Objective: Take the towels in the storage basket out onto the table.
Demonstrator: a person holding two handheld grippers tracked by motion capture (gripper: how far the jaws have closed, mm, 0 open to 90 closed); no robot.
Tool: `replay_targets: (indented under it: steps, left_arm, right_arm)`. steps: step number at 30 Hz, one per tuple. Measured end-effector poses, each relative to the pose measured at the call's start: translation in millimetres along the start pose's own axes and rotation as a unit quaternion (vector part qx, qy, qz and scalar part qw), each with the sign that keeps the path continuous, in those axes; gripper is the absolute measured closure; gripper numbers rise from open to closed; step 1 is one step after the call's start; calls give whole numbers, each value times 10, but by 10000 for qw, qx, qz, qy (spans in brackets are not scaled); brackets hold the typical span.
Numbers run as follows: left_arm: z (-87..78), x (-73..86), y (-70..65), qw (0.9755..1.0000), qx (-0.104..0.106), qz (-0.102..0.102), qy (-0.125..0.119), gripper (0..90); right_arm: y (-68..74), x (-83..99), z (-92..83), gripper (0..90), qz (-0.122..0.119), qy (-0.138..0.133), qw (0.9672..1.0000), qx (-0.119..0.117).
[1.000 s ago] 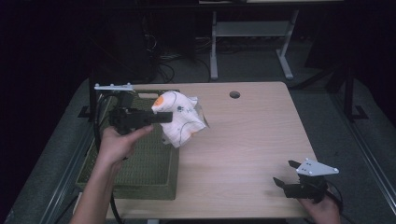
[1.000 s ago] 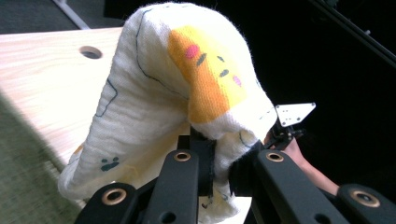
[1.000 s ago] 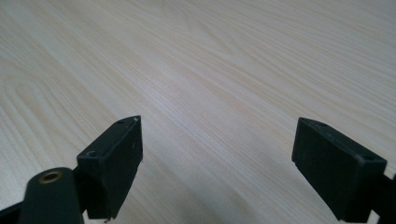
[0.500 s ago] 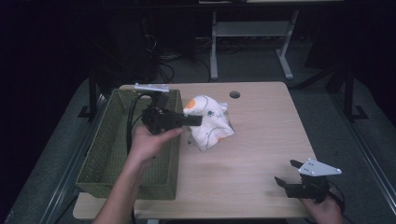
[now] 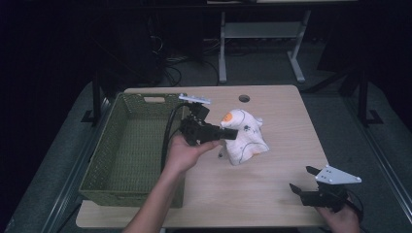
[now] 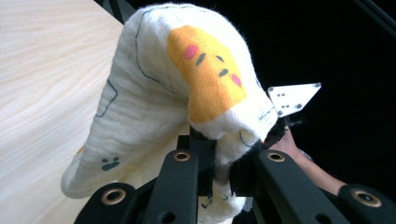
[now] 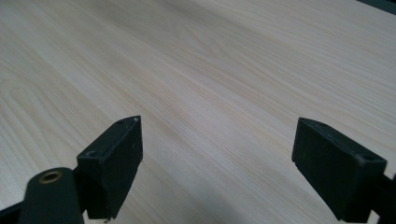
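Note:
A white cloth (image 5: pixel 244 137) with an orange patch and dark line drawings hangs from my left gripper (image 5: pixel 231 134) over the middle of the wooden table (image 5: pixel 272 194); its lower edge seems to touch the tabletop. In the left gripper view the black jaws are shut on a fold of the white cloth (image 6: pixel 154 93) just under the orange patch. My right gripper (image 5: pixel 303 192) rests low at the table's front right corner. In the right gripper view my right gripper (image 7: pixel 217 170) stands open over bare wood, nothing between its fingers.
A green woven basket (image 5: pixel 108 155) sits on the left part of the table, beside the left hand. A round cable hole (image 5: pixel 244 98) lies near the far edge. Black cables and a metal stand (image 5: pixel 262 34) are on the dark floor behind.
The left hand has carried the cloth from over the basket rightward to the table's middle and a little lower. The right gripper has stayed in place.

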State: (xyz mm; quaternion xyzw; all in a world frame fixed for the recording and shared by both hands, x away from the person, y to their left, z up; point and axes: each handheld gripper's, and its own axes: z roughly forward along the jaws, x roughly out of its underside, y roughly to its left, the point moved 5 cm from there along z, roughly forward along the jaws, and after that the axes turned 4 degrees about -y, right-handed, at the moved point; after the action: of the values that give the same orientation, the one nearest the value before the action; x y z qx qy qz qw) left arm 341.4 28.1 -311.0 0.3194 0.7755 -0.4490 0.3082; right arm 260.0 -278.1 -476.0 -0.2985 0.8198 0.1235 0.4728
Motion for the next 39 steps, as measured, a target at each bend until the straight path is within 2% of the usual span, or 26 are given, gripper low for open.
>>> replay_targets:
  steps: [3, 4, 6, 7, 11, 12, 15, 18, 21, 25, 28, 31, 33, 35, 39]
  left_arm:
    - [147, 39, -2, 9999, -19, 36, 93, 817]
    - [249, 71, -2, 9999, -37, 29, 140, 815]
    - [285, 85, 0, 9999, -36, 19, 159, 815]
    - [401, 126, 2, 9998, 22, -14, 215, 814]
    - [603, 208, 5, 9993, 76, -49, 352, 813]
    - [603, 208, 5, 9993, 76, -49, 352, 813]
    - [769, 281, -15, 9987, 225, -97, 442, 813]
    - [844, 318, -32, 9982, 320, -107, 494, 811]
    - [974, 389, -59, 9962, 597, -182, 601, 806]
    - [1066, 465, -20, 9948, 677, -220, 730, 796]
    - [1135, 586, 90, 9935, 635, -367, 876, 793]
    - [1172, 735, 243, 9924, 454, -590, 976, 786]
    - [1172, 826, 357, 9920, 282, -626, 1056, 784]
    - [1158, 907, 457, 9910, 144, -751, 1098, 773]
    - [1120, 1005, 587, 9893, -154, -891, 1145, 730]
  right_arm:
    - [-17, 5, -23, 159, -12, -24, 10000, 24]
    - [-22, 6, -29, 159, -17, -29, 10000, 33]
    - [-28, 9, -37, 159, -37, -32, 10000, 43]
    - [-32, 14, -55, 159, -13, -49, 10000, 52]
    - [-48, 34, -96, 159, -39, -60, 9999, 88]
    - [-48, 34, -96, 159, -39, -60, 9999, 88]
    - [-66, 34, -146, 159, -67, -113, 9998, 153]
    - [-66, 32, -172, 159, -73, -148, 9997, 171]
    - [-65, 34, -178, 159, -74, -152, 9997, 163]
    - [-54, 36, -170, 159, -110, -143, 9998, 131]
    - [-46, 40, -157, 159, -116, -131, 9998, 115]
    - [-22, 48, -112, 159, -164, -51, 9998, 52]
    - [-16, 47, -97, 159, -172, -49, 9998, 40]
    - [0, 47, -69, 159, -196, -2, 9998, -3]
    - [32, 42, -22, 159, -216, 56, 9997, -70]
